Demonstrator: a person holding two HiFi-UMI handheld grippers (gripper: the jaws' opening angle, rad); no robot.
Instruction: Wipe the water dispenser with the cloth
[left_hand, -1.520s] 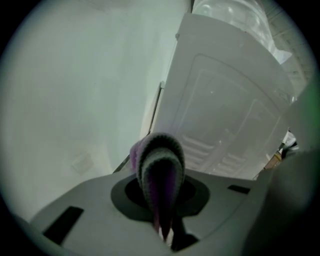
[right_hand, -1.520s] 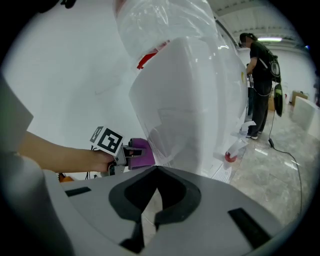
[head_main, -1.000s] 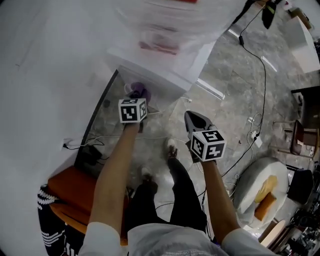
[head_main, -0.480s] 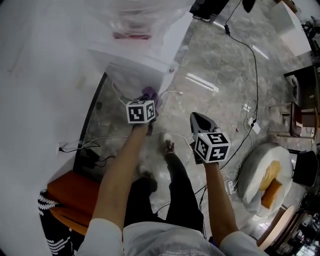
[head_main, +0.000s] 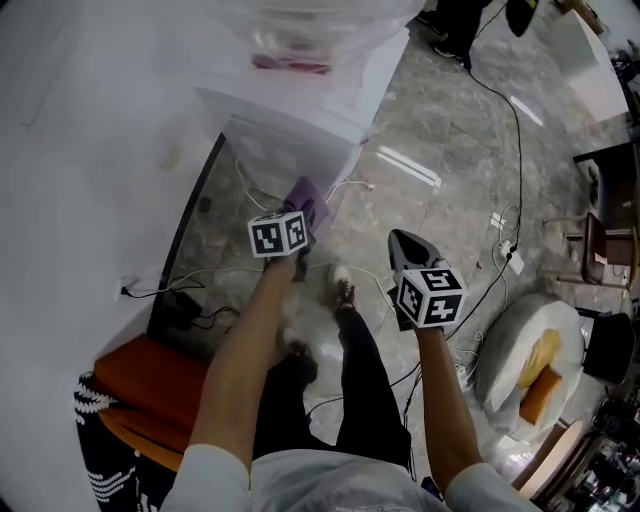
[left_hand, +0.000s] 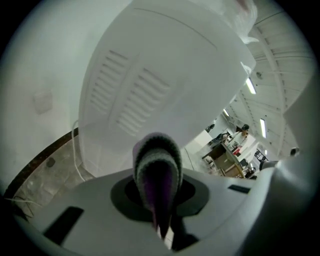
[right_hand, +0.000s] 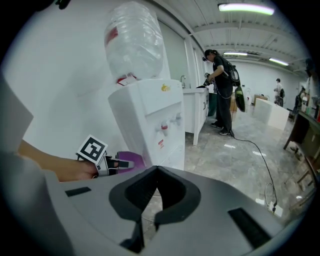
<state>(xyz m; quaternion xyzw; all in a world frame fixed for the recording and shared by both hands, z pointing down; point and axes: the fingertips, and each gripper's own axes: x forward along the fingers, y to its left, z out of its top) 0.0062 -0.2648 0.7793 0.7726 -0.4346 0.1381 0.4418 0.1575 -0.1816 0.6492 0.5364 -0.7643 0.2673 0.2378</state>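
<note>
Grips a folded purple knitted cloth (left_hand: 156, 172) in the left claw (head_main: 303, 214), pinched tight between both jaws, and holds it low at the slotted side panel of the tall white water dispenser (head_main: 300, 125), near the corner; cannot tell whether cloth and panel actually touch. Holds the right claw (head_main: 402, 240) apart from the dispenser, out over the grey marbled floor (head_main: 440, 120), jaws drawn together on nothing. Stands close beside the plain white wall (head_main: 90, 110). On top of the dispenser, a clear plastic bottle (right_hand: 134, 42), neck down. Around: a thin white cable (head_main: 347, 186) trailing at the dispenser's foot just by the cloth, a long black cable (head_main: 522, 130) snaking across the floor, an orange seat (head_main: 140, 385) by the wall, a white rounded cushion (head_main: 515, 365) bearing yellow and orange pieces on the right. Beyond the dispenser, another person (right_hand: 221, 80) standing at a white worktop (right_hand: 196, 100).
</note>
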